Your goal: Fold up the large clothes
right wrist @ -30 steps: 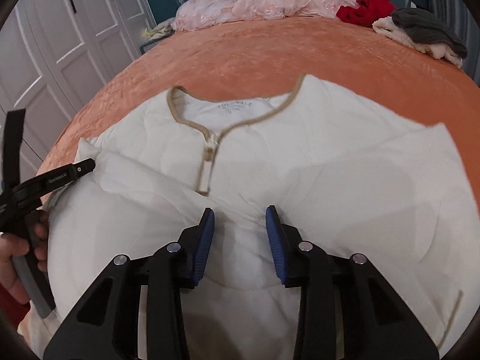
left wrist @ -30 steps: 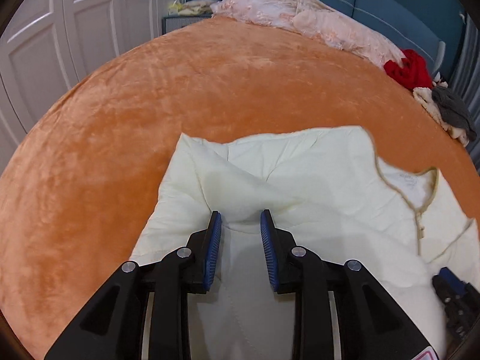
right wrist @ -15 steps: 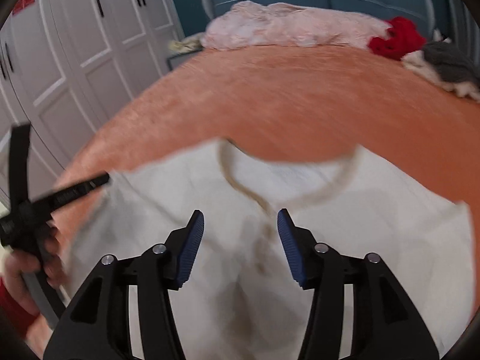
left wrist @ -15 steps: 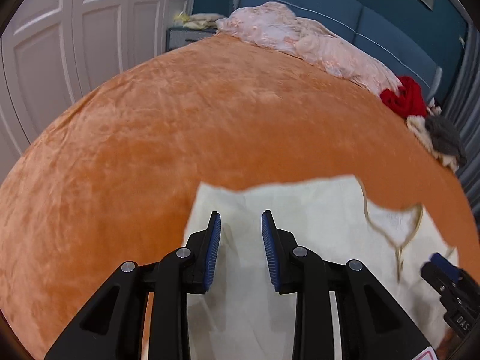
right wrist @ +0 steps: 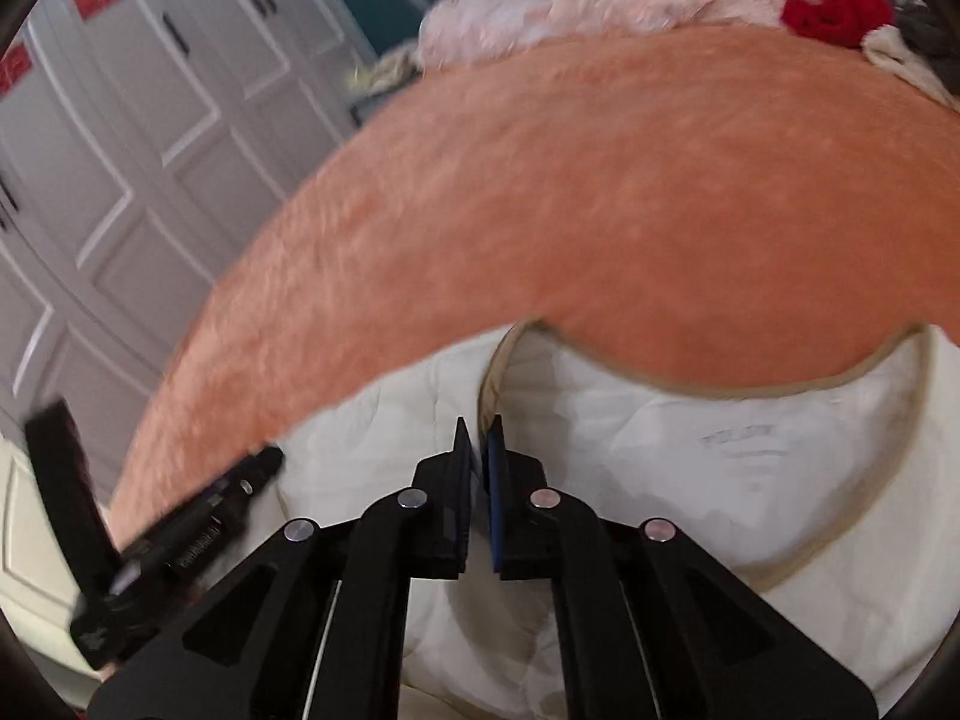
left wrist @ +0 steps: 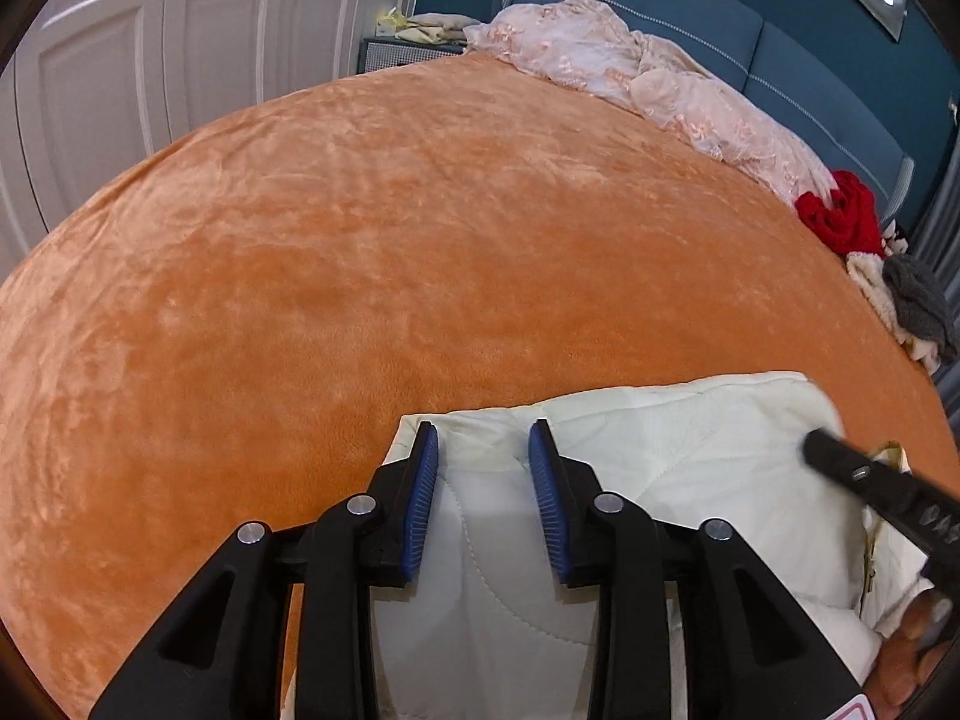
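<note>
A cream quilted garment (left wrist: 690,468) lies on the orange bed cover (left wrist: 420,240), near its front edge. My left gripper (left wrist: 483,438) hovers over the garment's far left corner. Its jaws are opening, and the cloth's edge lies under the gap without either pad pressing on it. My right gripper (right wrist: 478,432) is shut, its blue pads pinching the tan-trimmed collar (right wrist: 498,360) at the left side of the neckline. In the left wrist view the right gripper (left wrist: 816,447) reaches in from the right. In the right wrist view the left gripper (right wrist: 264,462) shows blurred at the lower left.
A pink quilt (left wrist: 648,78), a red garment (left wrist: 840,216) and grey and cream clothes (left wrist: 912,300) lie along the blue headboard (left wrist: 780,42). White wardrobe doors (left wrist: 150,60) stand to the left, with a nightstand (left wrist: 396,51) beside the bed.
Both views pulled back, so the garment now fills only the lower frame. The right jaws widened, then shut on the collar. The left jaws stand slightly wider apart.
</note>
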Demonstrator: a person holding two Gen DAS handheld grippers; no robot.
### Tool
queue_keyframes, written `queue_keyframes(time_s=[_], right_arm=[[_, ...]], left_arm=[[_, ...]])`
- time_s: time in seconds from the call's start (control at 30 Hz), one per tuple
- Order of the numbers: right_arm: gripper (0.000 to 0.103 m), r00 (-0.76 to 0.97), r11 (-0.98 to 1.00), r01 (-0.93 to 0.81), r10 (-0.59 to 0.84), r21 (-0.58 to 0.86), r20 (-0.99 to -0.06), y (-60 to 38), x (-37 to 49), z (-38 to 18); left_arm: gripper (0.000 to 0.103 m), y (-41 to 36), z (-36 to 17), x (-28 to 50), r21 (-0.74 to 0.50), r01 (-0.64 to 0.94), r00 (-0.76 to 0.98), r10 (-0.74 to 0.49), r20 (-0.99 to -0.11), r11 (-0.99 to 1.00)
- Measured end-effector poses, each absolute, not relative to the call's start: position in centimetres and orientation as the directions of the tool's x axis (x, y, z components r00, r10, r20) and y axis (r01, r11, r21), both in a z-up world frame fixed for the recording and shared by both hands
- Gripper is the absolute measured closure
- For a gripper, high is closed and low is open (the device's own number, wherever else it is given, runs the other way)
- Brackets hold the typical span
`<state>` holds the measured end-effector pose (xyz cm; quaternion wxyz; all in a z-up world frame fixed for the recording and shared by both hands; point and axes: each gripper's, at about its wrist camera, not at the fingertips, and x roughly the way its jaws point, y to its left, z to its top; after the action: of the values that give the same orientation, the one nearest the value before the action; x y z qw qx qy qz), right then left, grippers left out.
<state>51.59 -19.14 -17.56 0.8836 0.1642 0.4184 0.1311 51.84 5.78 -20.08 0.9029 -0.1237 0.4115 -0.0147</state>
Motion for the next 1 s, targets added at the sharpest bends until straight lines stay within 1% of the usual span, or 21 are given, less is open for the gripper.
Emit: queue_keyframes(time_s=[0.1, 0.23, 0.3, 0.37, 0.43, 0.47, 0.5, 0.53, 0.57, 0.6, 0.63, 0.67, 0.7, 0.73, 0.77, 0.8, 0.87, 0.9, 0.93, 1.0], right_arm=[[0.100, 0.594, 0.943, -0.065, 0.300, 0.327, -0.746, -18.5, 51.7, -19.5], [0.100, 0.586, 0.956, -0.054, 0.263, 0.287, -0.766, -18.0, 52.0, -20.6], [0.100, 0.587, 0.956, -0.056, 0.264, 0.287, -0.766, -17.9, 52.0, -20.7], [0.097, 0.592, 0.942, -0.050, 0.296, 0.332, -0.750, -18.7, 52.0, -20.4], [0.088, 0.640, 0.928, -0.005, 0.289, 0.372, -0.712, -20.9, 50.1, -18.8], [0.087, 0.673, 0.921, 0.018, 0.277, 0.389, -0.686, -22.5, 48.7, -17.7], [0.081, 0.693, 0.915, 0.032, 0.269, 0.402, -0.669, -23.8, 47.5, -16.9], [0.071, 0.722, 0.907, 0.058, 0.251, 0.417, -0.644, -26.1, 45.7, -15.8], [0.065, 0.737, 0.904, 0.070, 0.238, 0.422, -0.632, -27.4, 44.8, -15.2], [0.056, 0.759, 0.902, 0.097, 0.206, 0.420, -0.617, -29.8, 43.3, -14.4], [0.053, 0.771, 0.903, 0.133, 0.165, 0.409, -0.616, -32.2, 42.1, -13.8], [0.048, 0.770, 0.903, 0.167, 0.132, 0.396, -0.624, -34.5, 41.1, -13.6], [0.048, 0.764, 0.901, 0.194, 0.109, 0.387, -0.636, -36.5, 40.4, -13.6], [0.048, 0.756, 0.897, 0.222, 0.088, 0.381, -0.648, -38.5, 39.9, -13.8], [0.048, 0.751, 0.892, 0.254, 0.063, 0.375, -0.658, -40.2, 39.4, -13.9], [0.048, 0.745, 0.884, 0.279, 0.047, 0.375, -0.665, -41.5, 39.2, -14.1], [0.048, 0.734, 0.860, 0.313, 0.051, 0.404, -0.677, -43.8, 38.9, -14.7], [0.048, 0.733, 0.846, 0.326, 0.055, 0.421, -0.678, -44.8, 38.9, -15.0], [0.048, 0.729, 0.839, 0.334, 0.058, 0.429, -0.682, -45.3, 39.0, -15.5], [0.048, 0.721, 0.829, 0.337, 0.077, 0.445, -0.689, -46.0, 39.6, -16.4]], left_arm=[[0.069, 5.9, -20.2, 51.6, -0.242, -0.071, 0.670, -0.133, -0.731, 0.968], [0.069, 5.5, -20.4, 51.6, -0.207, -0.071, 0.671, -0.106, -0.734, 0.976], [0.068, 5.3, -20.5, 51.7, -0.189, -0.073, 0.670, -0.092, -0.736, 0.979], [0.068, 5.0, -20.4, 51.8, -0.171, -0.075, 0.669, -0.078, -0.740, 0.982], [0.068, 5.0, -20.2, 51.8, -0.166, -0.075, 0.663, -0.075, -0.744, 0.983], [0.068, 5.0, -20.0, 51.9, -0.171, -0.075, 0.660, -0.079, -0.747, 0.982], [0.066, 5.2, -19.5, 51.9, -0.180, -0.073, 0.653, -0.089, -0.752, 0.981], [0.064, 5.2, -18.8, 51.7, -0.172, -0.071, 0.648, -0.086, -0.757, 0.982], [0.059, 5.0, -18.2, 51.4, -0.153, -0.071, 0.652, -0.070, -0.755, 0.986], [0.059, 4.6, -17.1, 50.8, -0.134, -0.057, 0.665, -0.063, -0.744, 0.989], [0.059, 4.0, -16.4, 50.4, -0.134, -0.029, 0.675, -0.079, -0.733, 0.991], [0.056, 2.9, -15.0, 49.8, -0.137, 0.027, 0.685, -0.119, -0.719, 0.990], [0.048, 1.6, -13.9, 49.3, -0.143, 0.078, 0.687, -0.157, -0.710, 0.987], [0.044, 0.2, -12.9, 49.1, -0.164, 0.132, 0.683, -0.209, -0.700, 0.978], [0.038, -1.2, -12.2, 48.9, -0.192, 0.176, 0.675, -0.260, -0.691, 0.966], [0.034, -3.0, -11.5, 48.8, -0.227, 0.226, 0.657, -0.320, -0.682, 0.947], [0.030, -6.9, -10.9, 49.2, -0.281, 0.308, 0.604, -0.415, -0.681, 0.909], [0.030, -9.1, -10.9, 49.6, -0.303, 0.347, 0.568, -0.455, -0.686, 0.888], [0.030, -11.3, -11.1, 50.1, -0.315, 0.374, 0.543, -0.481, -0.689, 0.872], [0.030, -14.8, -11.9, 51.2, -0.309, 0.396, 0.519, -0.489, -0.702, 0.864]])
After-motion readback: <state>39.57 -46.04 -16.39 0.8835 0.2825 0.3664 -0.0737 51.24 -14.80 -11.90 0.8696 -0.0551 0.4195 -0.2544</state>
